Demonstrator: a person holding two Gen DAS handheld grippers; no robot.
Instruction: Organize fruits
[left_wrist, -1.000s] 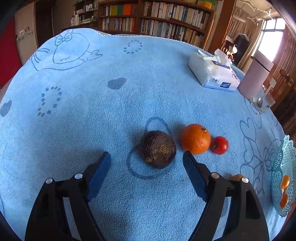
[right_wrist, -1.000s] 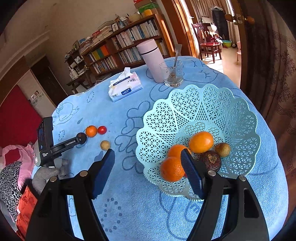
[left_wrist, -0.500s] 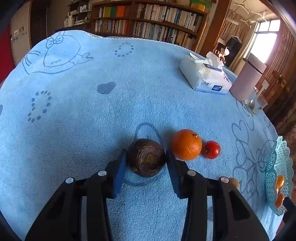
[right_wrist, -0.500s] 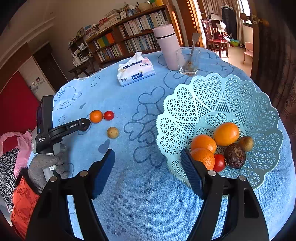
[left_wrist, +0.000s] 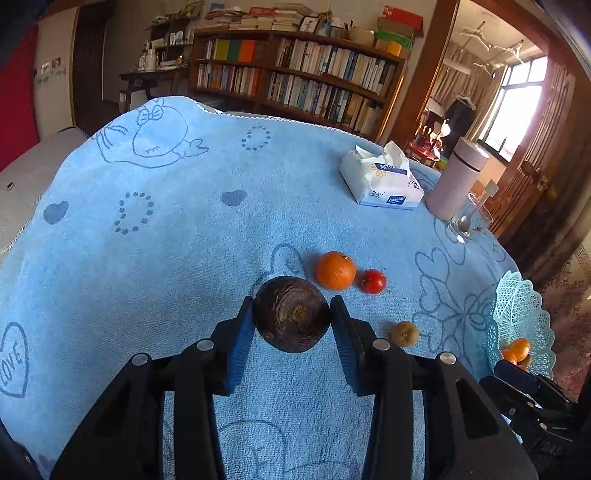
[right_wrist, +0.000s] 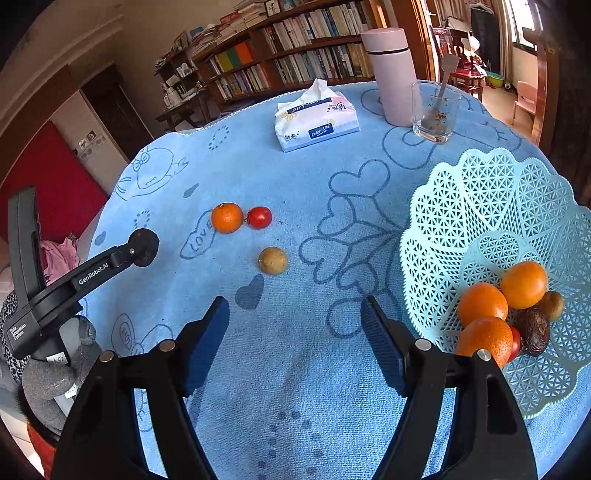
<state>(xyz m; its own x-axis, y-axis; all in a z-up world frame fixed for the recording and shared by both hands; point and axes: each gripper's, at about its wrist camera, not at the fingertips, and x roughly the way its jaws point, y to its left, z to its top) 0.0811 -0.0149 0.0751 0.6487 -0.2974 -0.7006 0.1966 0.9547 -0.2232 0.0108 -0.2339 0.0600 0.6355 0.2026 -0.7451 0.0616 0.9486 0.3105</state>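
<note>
The left gripper (left_wrist: 291, 317) pinches one dark fruit (left_wrist: 291, 314) between its pads, near the middle of the table (left_wrist: 147, 258), and the right gripper (right_wrist: 295, 328) is spread with nothing between its fingers. Three fruits lie on the cloth: one orange (right_wrist: 226, 217) touching one tomato (right_wrist: 259, 217), and one brown fruit (right_wrist: 273, 260) nearer. The basket (right_wrist: 480, 206) at the right edge holds three oranges, one tomato, one dark fruit and one brown fruit.

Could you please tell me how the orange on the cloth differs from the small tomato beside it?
The orange is orange with a dimpled skin; the tomato is red and glossy. The orange is clearly the larger; the tomato lies on its basket side. Both are round, rest on the blue cloth and are outside the basket.
</note>
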